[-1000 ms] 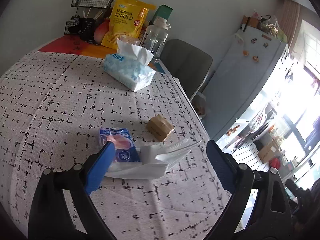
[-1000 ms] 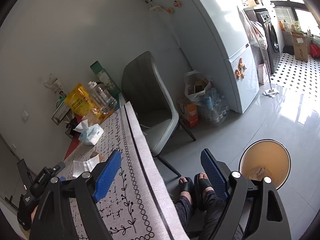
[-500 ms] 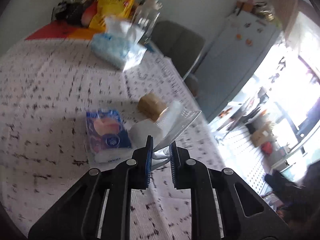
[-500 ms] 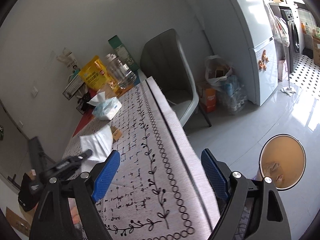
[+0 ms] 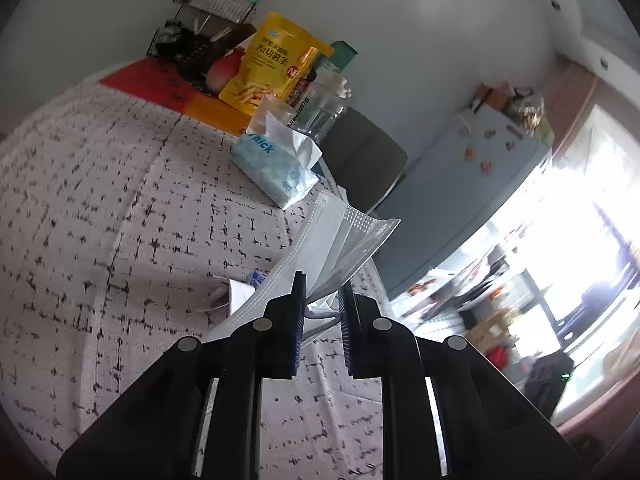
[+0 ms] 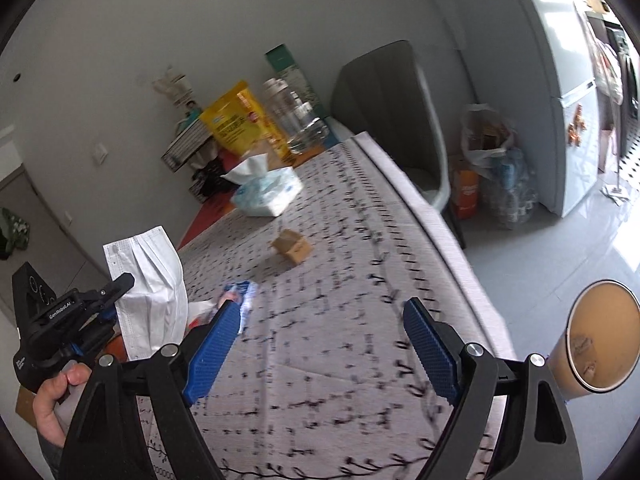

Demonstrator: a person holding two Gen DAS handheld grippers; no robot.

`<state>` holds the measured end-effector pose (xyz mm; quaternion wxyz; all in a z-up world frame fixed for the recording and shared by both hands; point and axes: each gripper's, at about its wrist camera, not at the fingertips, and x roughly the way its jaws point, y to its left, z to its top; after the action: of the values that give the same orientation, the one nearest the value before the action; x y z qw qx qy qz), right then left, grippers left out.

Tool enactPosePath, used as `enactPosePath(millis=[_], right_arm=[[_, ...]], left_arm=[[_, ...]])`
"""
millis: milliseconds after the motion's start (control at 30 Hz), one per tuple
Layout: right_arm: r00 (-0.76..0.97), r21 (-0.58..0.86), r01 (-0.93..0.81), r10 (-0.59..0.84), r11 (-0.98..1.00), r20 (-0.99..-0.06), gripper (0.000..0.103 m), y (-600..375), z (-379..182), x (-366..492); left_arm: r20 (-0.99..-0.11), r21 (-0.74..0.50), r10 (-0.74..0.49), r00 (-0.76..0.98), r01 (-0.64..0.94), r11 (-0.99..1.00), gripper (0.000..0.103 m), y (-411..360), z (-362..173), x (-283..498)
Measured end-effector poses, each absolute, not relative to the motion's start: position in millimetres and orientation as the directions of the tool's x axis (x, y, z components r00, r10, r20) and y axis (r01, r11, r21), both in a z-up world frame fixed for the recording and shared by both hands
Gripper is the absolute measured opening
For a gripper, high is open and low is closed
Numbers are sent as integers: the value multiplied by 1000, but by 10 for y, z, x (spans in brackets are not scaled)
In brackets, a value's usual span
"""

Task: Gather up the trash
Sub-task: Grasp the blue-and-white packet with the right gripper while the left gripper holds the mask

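Note:
My left gripper (image 5: 322, 292) is shut on a white face mask (image 5: 336, 240), which hangs from the jaws above the patterned tablecloth (image 5: 120, 220). In the right wrist view that same left gripper (image 6: 126, 282) holds the mask (image 6: 152, 276) up at the left, in a person's hand (image 6: 52, 404). A blue wrapper (image 6: 240, 294) lies on the cloth just past the right gripper's left finger. A small brown cardboard box (image 6: 292, 246) sits farther in. My right gripper (image 6: 320, 308) is open over the table with nothing between its fingers. A round tan bin (image 6: 600, 344) stands on the floor to the right.
A blue tissue pack (image 5: 276, 168), a yellow snack bag (image 5: 268, 68), a clear bottle (image 5: 320, 112) and a wire rack (image 5: 208, 4) crowd the table's far end. A grey chair (image 6: 400, 120) stands at the table's right edge, with bags (image 6: 488, 168) and a fridge (image 6: 560, 80) beyond.
My left gripper closed on the face mask and lifted it off the table. The right gripper swung from over the floor to over the table, still open.

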<state>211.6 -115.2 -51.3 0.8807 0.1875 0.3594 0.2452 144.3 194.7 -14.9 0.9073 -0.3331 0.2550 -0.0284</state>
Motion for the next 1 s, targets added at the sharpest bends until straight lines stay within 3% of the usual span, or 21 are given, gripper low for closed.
enactPosePath(millis=[133,467,833,1000], right_arm=[[605,496,-330,583,803,-542,82,-968,-458,2105],[580,466,-355,582,811,-570,82,-658,-474,2104],[492,414,-428,591,804,-639,82,63,-626,2273],[458,363,-437,551,823,-698,76,466,-789,2422]], left_arm=[[-368,-706,-342,865,-21,708,16,2034,-168,1388],[-485,-672,-173,857,-239,701,16,2441,-573,1294],[-459,-712,-117,881,-286,641,16,2884,-716,1042],[-446,-728,-83,891,-307,612,16,3077,-752,896]])
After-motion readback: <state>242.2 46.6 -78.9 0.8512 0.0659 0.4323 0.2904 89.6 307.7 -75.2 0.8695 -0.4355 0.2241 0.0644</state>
